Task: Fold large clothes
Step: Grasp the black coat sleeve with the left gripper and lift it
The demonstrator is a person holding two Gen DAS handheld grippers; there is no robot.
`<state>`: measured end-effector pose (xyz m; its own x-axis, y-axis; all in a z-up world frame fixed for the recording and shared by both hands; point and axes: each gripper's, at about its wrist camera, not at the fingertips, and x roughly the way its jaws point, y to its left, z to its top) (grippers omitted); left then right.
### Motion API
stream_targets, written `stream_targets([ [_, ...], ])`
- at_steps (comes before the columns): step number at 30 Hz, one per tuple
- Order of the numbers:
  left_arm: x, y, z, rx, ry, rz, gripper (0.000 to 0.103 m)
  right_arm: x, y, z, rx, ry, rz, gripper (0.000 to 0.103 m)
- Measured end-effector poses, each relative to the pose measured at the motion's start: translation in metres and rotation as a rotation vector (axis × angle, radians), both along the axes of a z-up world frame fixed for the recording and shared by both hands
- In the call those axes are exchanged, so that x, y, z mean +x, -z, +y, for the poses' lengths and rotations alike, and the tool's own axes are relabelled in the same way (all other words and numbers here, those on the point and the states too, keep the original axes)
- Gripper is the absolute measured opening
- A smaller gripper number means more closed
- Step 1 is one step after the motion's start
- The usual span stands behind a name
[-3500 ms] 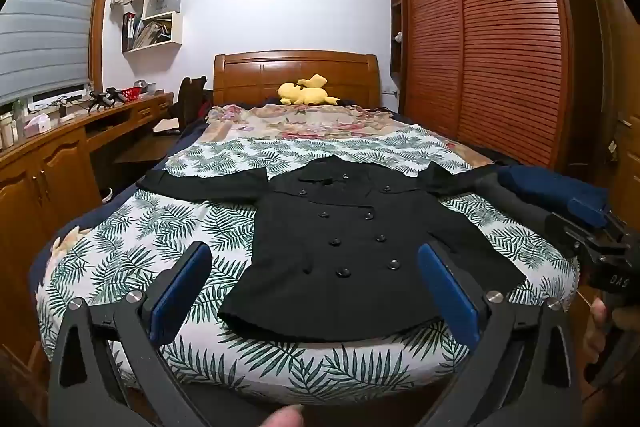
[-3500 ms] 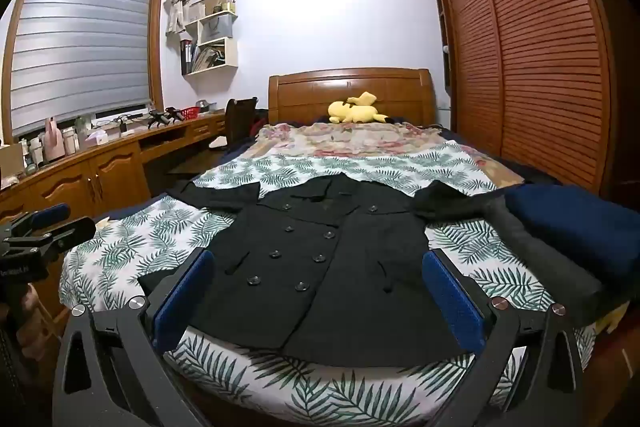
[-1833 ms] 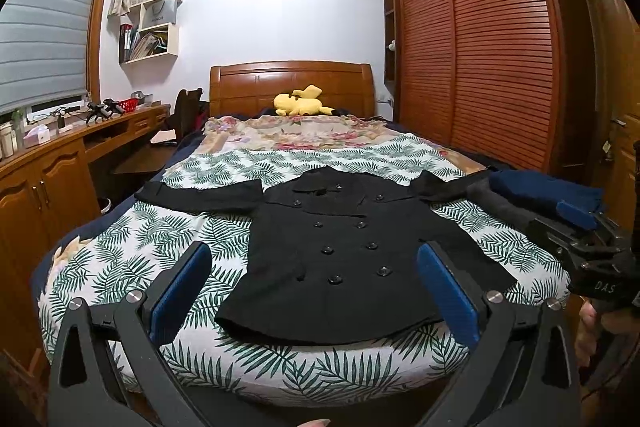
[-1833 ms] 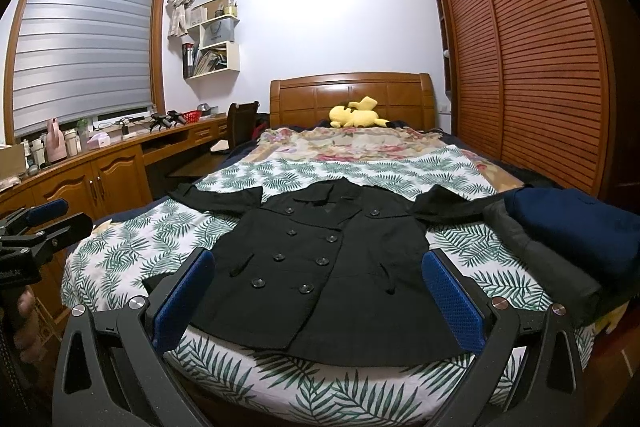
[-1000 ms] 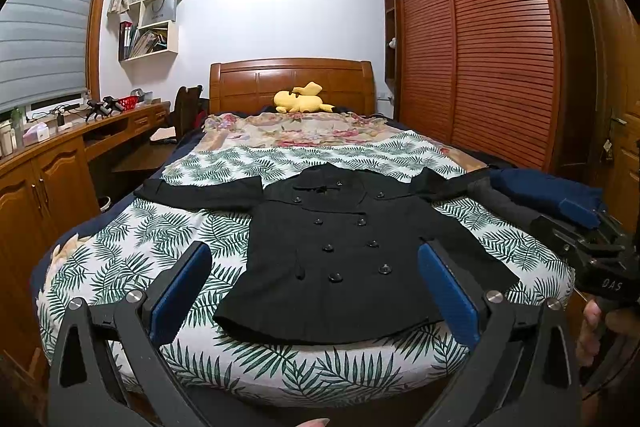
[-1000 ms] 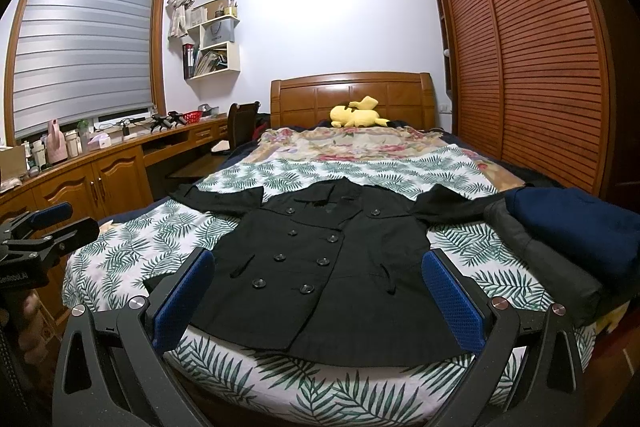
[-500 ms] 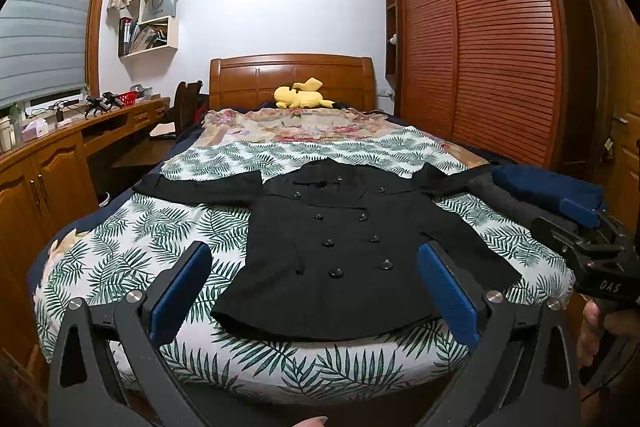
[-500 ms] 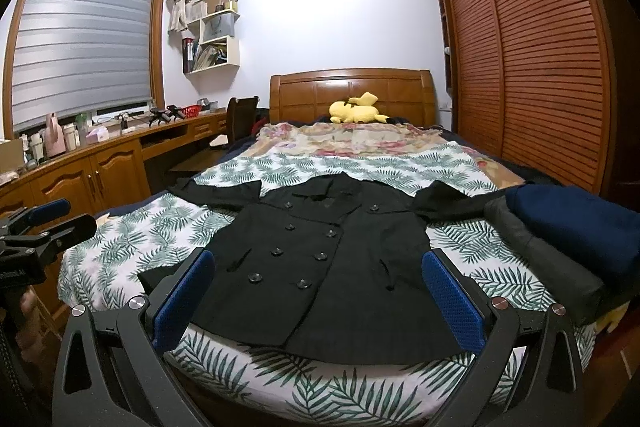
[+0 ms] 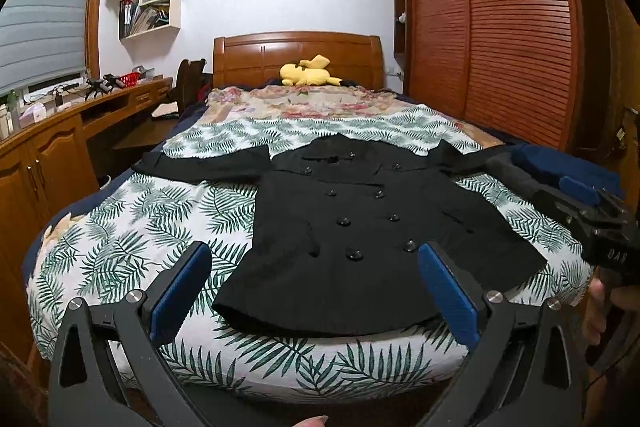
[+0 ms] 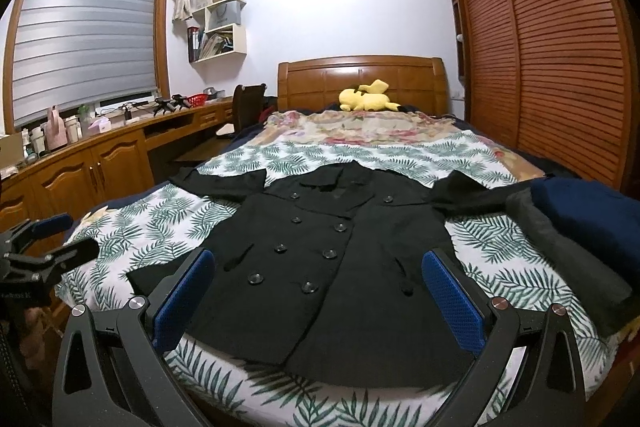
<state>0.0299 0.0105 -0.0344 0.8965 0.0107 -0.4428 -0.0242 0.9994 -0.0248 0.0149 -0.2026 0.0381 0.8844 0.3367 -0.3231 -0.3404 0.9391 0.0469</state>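
Observation:
A black double-breasted coat (image 9: pixel 360 227) (image 10: pixel 320 259) lies flat and face up on the bed, both sleeves spread sideways and its hem toward me. My left gripper (image 9: pixel 316 287) hovers open near the foot of the bed, short of the hem, with nothing between its blue pads. Also open and empty, my right gripper (image 10: pixel 316 291) hangs over the hem on the coat's right half. Each tool shows in the other's view: the right one (image 9: pixel 596 223) at the right edge, the left one (image 10: pixel 44 243) at the left edge.
The bed (image 9: pixel 132 227) has a palm-leaf cover and a yellow plush toy (image 9: pixel 308 75) by the headboard. Folded grey and navy clothes (image 10: pixel 576 227) sit at its right edge. A wooden desk (image 10: pixel 100 155) and chair run along the left; a slatted wardrobe (image 9: pixel 500 39) fills the right.
Both grippers have drifted only slightly, with small tilts and a little closer to the bed. The coat has not moved and both grippers stay open.

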Motion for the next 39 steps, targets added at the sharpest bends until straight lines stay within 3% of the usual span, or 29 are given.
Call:
stream_targets([
  [14,0.032,0.021,0.022,-0.011,-0.033,0.055,0.103,0.053,0.009,0.022,-0.019,-0.089,-0.02,0.103],
  [20,0.053,0.031,0.032,0.018,-0.09,0.079,0.103,0.103,0.017,0.032,-0.012,-0.145,-0.003,0.103],
  [30,0.095,0.054,0.062,0.042,-0.19,0.121,0.103,0.187,0.039,0.046,-0.023,-0.238,0.077,0.103],
  [35,0.129,0.063,0.092,0.015,-0.196,0.19,0.103,0.213,0.067,0.044,-0.075,-0.255,0.163,0.103],
  [39,0.167,0.067,0.122,-0.063,-0.14,0.219,0.103,0.223,0.078,0.029,-0.063,-0.266,0.214,0.103],
])
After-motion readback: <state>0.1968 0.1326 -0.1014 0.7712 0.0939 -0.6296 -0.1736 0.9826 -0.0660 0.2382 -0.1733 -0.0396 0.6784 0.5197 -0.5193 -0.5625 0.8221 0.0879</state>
